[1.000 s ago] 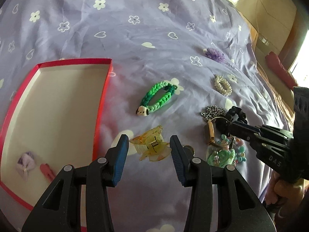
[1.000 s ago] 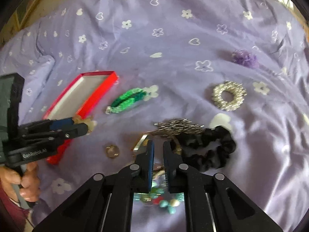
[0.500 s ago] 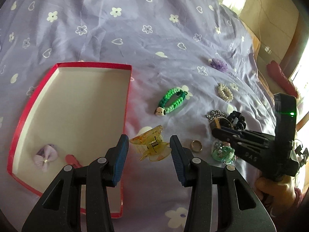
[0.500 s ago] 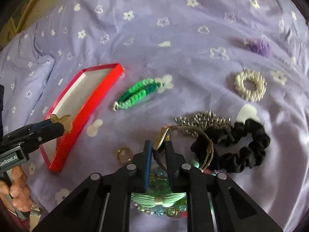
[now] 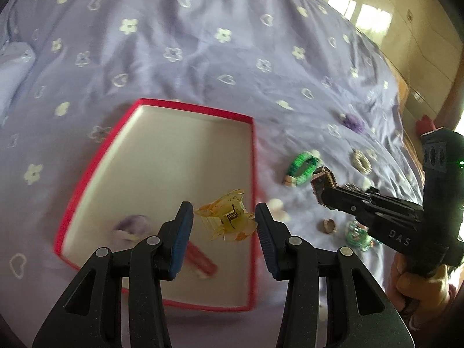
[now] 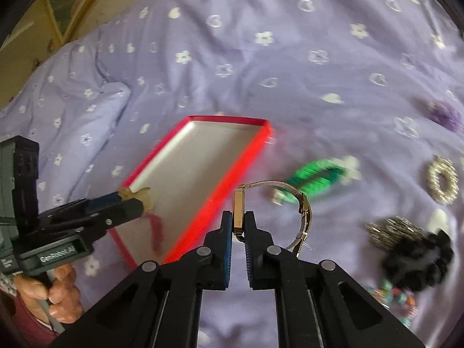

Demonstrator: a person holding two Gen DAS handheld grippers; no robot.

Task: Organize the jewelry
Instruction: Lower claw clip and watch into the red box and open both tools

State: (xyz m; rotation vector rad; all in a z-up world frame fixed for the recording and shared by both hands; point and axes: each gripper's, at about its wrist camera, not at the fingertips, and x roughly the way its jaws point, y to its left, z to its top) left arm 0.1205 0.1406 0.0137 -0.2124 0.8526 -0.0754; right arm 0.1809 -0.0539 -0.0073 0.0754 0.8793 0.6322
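My left gripper (image 5: 223,224) is shut on a yellow translucent claw clip (image 5: 227,220) and holds it above the right part of a red-rimmed white box (image 5: 252,156). A lilac bow (image 5: 130,227) and a red clip (image 5: 200,262) lie in the box. My right gripper (image 6: 238,223) is shut on a gold wristwatch (image 6: 239,207), lifted off the bed just right of the box (image 6: 226,185); its metal band (image 6: 304,217) loops to the right. The right gripper with the watch (image 5: 323,182) also shows in the left wrist view.
On the purple bedspread (image 6: 261,58) lie a green braided bracelet (image 6: 316,177), a pearl ring-shaped band (image 6: 443,184), a silver chain pile (image 6: 391,232), a black scrunchie (image 6: 417,261), beaded bracelets (image 6: 391,298), a purple flower piece (image 6: 448,114) and a ring (image 5: 329,226).
The left gripper carried the claw clip left until it hangs over the box. The right gripper lifted the watch off the pile and moved it left toward the box.
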